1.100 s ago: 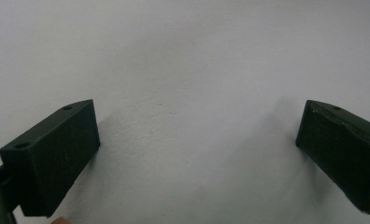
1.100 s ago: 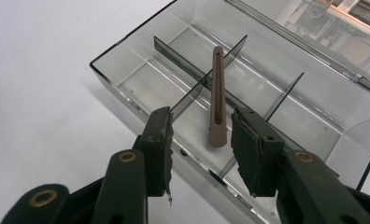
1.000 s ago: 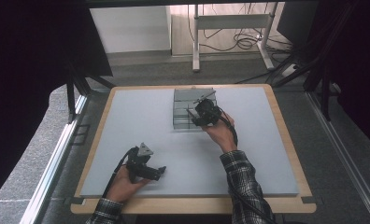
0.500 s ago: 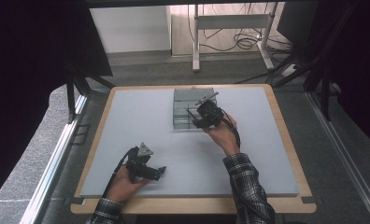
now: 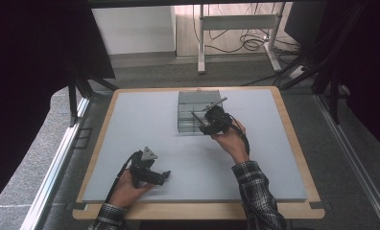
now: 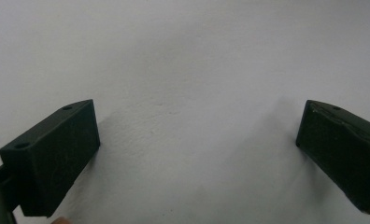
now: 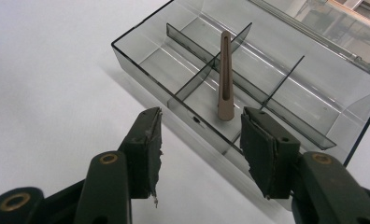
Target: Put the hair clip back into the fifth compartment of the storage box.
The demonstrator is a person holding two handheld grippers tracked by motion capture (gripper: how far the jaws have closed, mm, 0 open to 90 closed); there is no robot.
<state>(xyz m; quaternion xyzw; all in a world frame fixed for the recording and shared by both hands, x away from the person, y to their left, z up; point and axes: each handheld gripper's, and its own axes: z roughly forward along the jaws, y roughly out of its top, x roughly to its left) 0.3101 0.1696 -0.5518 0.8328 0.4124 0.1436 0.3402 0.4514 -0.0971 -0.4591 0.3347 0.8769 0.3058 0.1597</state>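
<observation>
We see the right gripper (image 7: 199, 144) with jaws apart and empty; just ahead of them a tan slotted stick (image 7: 225, 77) lies inside the clear divided box (image 7: 141, 49), across its dividers. The left gripper (image 6: 197, 154) gapes wide over the bare grey mat (image 6: 183, 56).

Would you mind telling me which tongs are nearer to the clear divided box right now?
The right tongs are nearer, open at the near edge of the clear divided box. The left tongs rest open on the table, well away near the front-left.
</observation>
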